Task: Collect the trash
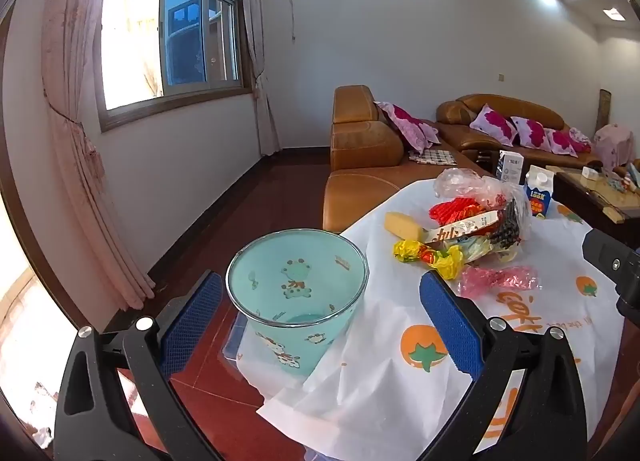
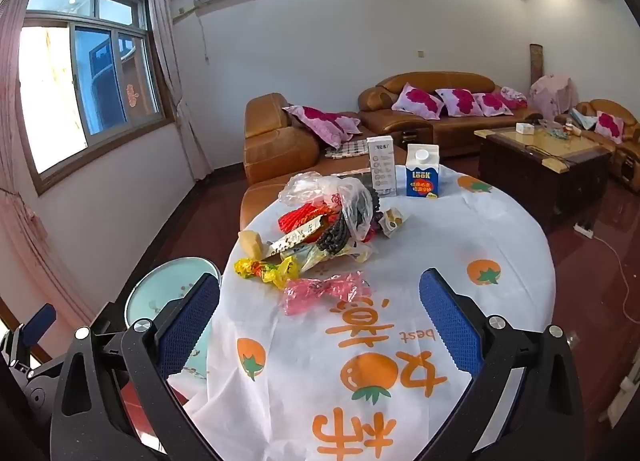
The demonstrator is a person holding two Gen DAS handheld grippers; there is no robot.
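- Round table under a white cloth printed with oranges; living room behind it.
- Left gripper: jaws spread wide, holding nothing. The mint cartoon-print waste bin sits between the blue pads, at the table's edge; contact with either pad is not evident.
- Right gripper: jaws also spread, empty, hovering above the cloth and aimed at the trash pile.
- Nearest trash: crumpled pink cellophane wrapper, just beyond the right fingertips.
- Next out: yellow foil candy wrapper, beside the pink one.
- Behind those: pale yellow sponge-like block, a torn paper strip, red netting, and a clear plastic bag, all heaped and touching.
- Far edge of table: white box and blue-and-white milk carton, both upright, apart from the heap.
- Background: tan leather sofas with pink floral cushions, a coffee table, window at left.
- Judged step: the start of collection; the bin looks empty and no piece is gripped.
- Next move calls for lowering the right gripper over the pink wrapper and pinching flat against the cloth without snagging it; the bin needs steadying or bringing closer.
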